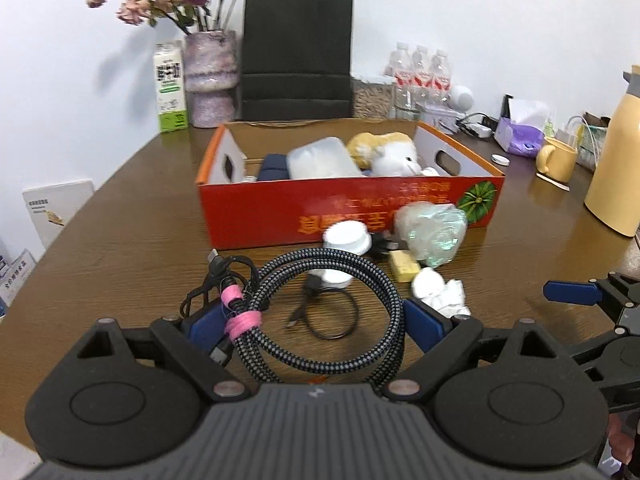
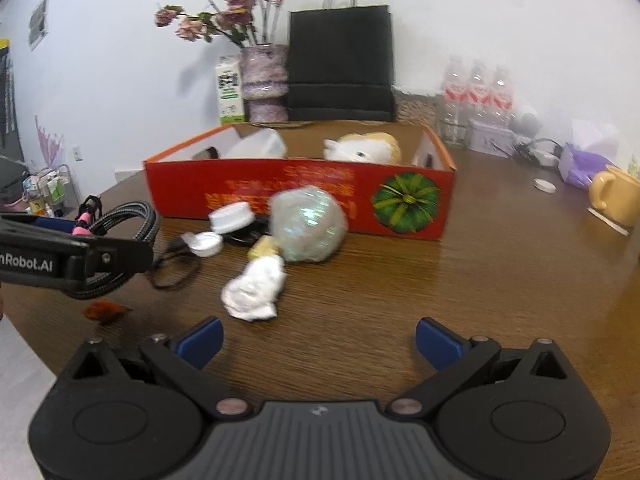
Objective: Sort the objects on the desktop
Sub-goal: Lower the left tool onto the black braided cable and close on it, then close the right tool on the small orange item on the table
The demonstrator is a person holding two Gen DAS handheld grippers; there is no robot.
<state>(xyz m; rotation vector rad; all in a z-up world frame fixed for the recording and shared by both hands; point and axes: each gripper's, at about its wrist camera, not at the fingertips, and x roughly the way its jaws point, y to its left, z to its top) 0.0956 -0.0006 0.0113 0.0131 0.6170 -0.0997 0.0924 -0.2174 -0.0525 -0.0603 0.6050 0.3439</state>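
The cardboard box [image 1: 348, 208] sits in the middle of the table [image 1: 120, 248], with a plush toy [image 1: 394, 152] inside it. The paper bag [image 1: 298, 56] stands behind the box at 12 o'clock. The coiled cable [image 1: 320, 312] lies in front at 6 o'clock, and the mug [image 1: 556, 159] is off at 2 o'clock.

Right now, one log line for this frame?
left gripper: jaws around coiled braided grey cable | right gripper: open, empty | red cardboard box: on table
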